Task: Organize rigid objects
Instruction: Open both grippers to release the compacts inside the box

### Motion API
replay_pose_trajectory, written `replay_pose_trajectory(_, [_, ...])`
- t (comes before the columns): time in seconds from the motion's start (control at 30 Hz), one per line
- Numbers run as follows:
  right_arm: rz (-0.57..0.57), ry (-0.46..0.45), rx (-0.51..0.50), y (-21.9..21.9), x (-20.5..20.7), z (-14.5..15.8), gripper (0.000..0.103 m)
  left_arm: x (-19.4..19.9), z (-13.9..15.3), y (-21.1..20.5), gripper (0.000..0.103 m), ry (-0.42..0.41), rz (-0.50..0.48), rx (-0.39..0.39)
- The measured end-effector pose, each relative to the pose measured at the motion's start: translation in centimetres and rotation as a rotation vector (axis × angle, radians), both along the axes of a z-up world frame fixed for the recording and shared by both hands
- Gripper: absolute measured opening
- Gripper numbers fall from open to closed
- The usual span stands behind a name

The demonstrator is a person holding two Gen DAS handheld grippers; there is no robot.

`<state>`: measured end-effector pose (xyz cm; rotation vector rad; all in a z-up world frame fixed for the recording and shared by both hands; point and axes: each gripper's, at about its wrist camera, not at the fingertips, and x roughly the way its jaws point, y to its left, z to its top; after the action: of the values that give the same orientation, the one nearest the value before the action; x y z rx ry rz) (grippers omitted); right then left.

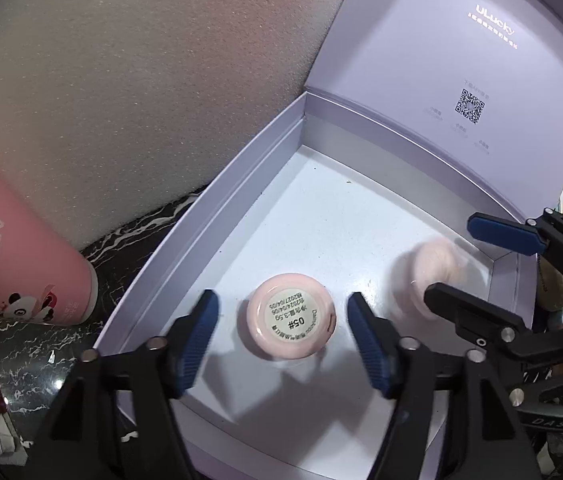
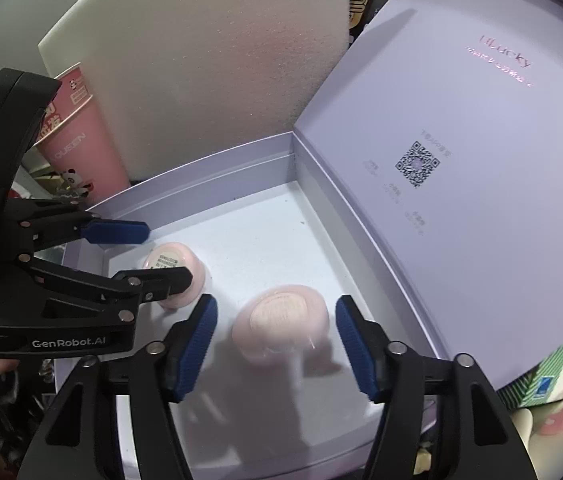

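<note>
Two small round pink jars lie inside an open lavender box. In the left wrist view my left gripper is open, its blue pads on either side of one jar with a printed "05#" label, not touching it. The second jar is blurred, between the open fingers of my right gripper. In the right wrist view my right gripper is open around the blurred jar; the left gripper is open around the labelled jar. The box shows there too.
The box lid stands open at the back right with a QR code. A white foam block stands behind the box. A pink paper cup lies at the left on a black marble surface. A green-white carton sits at the right.
</note>
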<state>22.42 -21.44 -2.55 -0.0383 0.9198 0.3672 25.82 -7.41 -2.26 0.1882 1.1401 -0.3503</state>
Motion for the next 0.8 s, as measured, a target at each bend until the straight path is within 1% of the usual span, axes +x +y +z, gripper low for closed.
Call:
replay_pose_trajectory(0.03, [-0.004,-0.003,-0.001,0.0,-0.1,0.1,0.065,-0.1,0.2,0.1,0.082,-0.009,0.005,0.001])
replay_pose_trajectory(0.07, [-0.007,-0.004,-0.001,-0.1,0.0,0.2,0.065,-0.2,0.4,0.1,0.082,-0.019,0.01,0.003])
replay_pose_trajectory(0.33, [-0.02,-0.034,-0.011,-0.5,-1.4,1.4,0.066,-1.2,2.3,0.5,0.083,-0.05,0.033,0.007])
replay_pose_trajectory(0.5, [-0.025,-0.062,-0.014,-0.4,-2.3,2.4,0.066,-2.6,3.8,1.4,0.083,-0.084,0.046,0.012])
replay_pose_trajectory(0.67, [-0.034,-0.088,-0.012,-1.1,-3.7,3.9,0.066,-3.7,5.4,1.4,0.083,-0.12,0.056,0.02])
replay_pose_trajectory(0.7, [-0.035,-0.098,-0.011,-1.3,-4.2,4.3,0.066,-3.7,5.2,1.2,0.083,-0.128,0.057,0.02])
replay_pose_trajectory(0.8, [-0.039,-0.123,-0.001,-1.6,-4.9,5.1,0.066,-4.8,6.4,1.5,0.083,-0.147,0.062,0.017])
